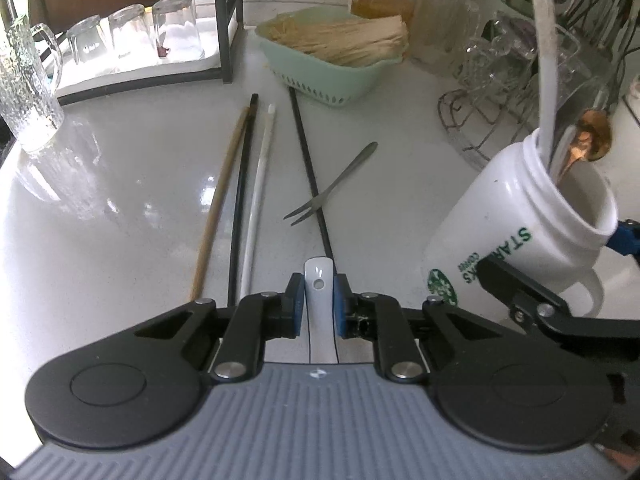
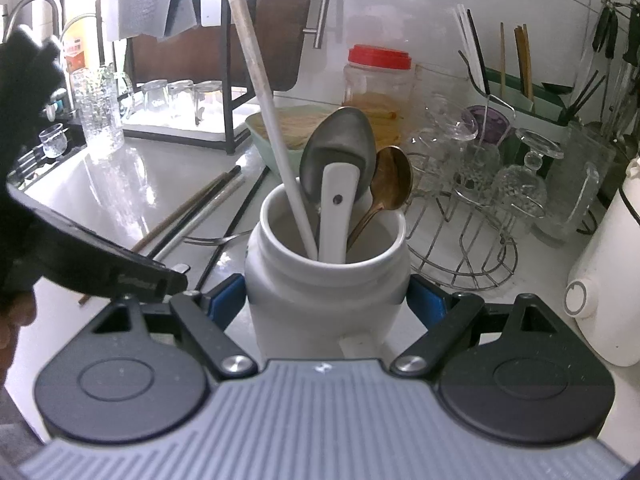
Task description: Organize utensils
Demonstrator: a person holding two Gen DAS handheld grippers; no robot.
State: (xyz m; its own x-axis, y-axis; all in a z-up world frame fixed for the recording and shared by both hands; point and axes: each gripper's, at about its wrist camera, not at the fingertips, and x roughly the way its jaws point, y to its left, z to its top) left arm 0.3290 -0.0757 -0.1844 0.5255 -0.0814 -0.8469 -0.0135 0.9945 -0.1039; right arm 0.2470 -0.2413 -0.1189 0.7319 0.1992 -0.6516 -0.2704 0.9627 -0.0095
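Observation:
My left gripper (image 1: pixel 318 300) is shut on the handle of a white ceramic spoon (image 1: pixel 319 292), low over the counter. Ahead of it lie a wooden chopstick (image 1: pixel 220 200), a black chopstick (image 1: pixel 241 200), a white chopstick (image 1: pixel 258 184), another black chopstick (image 1: pixel 310 172) and a small metal fork (image 1: pixel 332 184). My right gripper (image 2: pixel 326 300) is shut on a white Starbucks mug (image 2: pixel 326 280), also in the left wrist view (image 1: pixel 520 232). The mug holds a white chopstick (image 2: pixel 268 112), a steel spoon (image 2: pixel 340 144), a white ceramic spoon (image 2: pixel 336 216) and a gold spoon (image 2: pixel 390 184).
A mint basket of wooden sticks (image 1: pixel 336 56) stands behind the loose utensils. A wire rack of glasses (image 2: pixel 480 208) is to the right, a textured glass jug (image 1: pixel 24 84) at the left, upturned glasses on a shelf (image 1: pixel 132 36), a red-lidded jar (image 2: pixel 378 84).

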